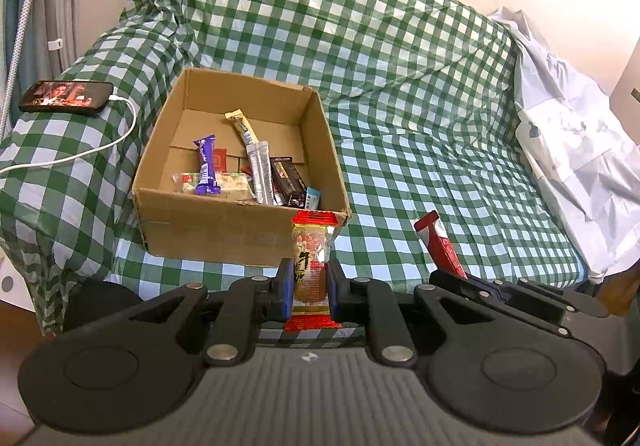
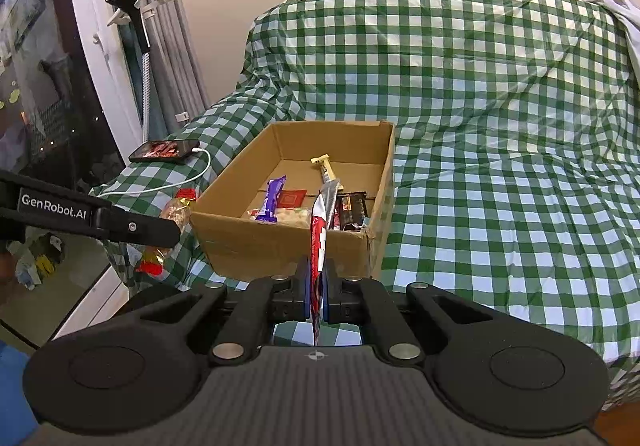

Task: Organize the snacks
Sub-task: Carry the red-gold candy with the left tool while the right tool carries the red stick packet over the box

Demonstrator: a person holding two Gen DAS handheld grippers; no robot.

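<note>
Closest to me, left gripper [image 1: 308, 288] pinches a peanut packet [image 1: 312, 258], label unreadable; right gripper [image 2: 316, 288] clamps a red wrapper [image 2: 319, 246] edge-on, hiding part of the box [image 2: 280, 246].

The left gripper [image 1: 308, 288] points downward and forward, its blue-padded fingers [image 1: 285, 286] drawn in close and clamped on a snack packet [image 1: 311, 246] that stands upright between them. The right gripper [image 2: 316, 292] sits just to the right of it, tilted less steeply — its fingers [image 2: 305, 288] are pressed almost together on a thin red wrapper [image 2: 318, 242] held edge-on. Seen from the right wrist, the left gripper's black finger reaches in from the left edge.
</note>
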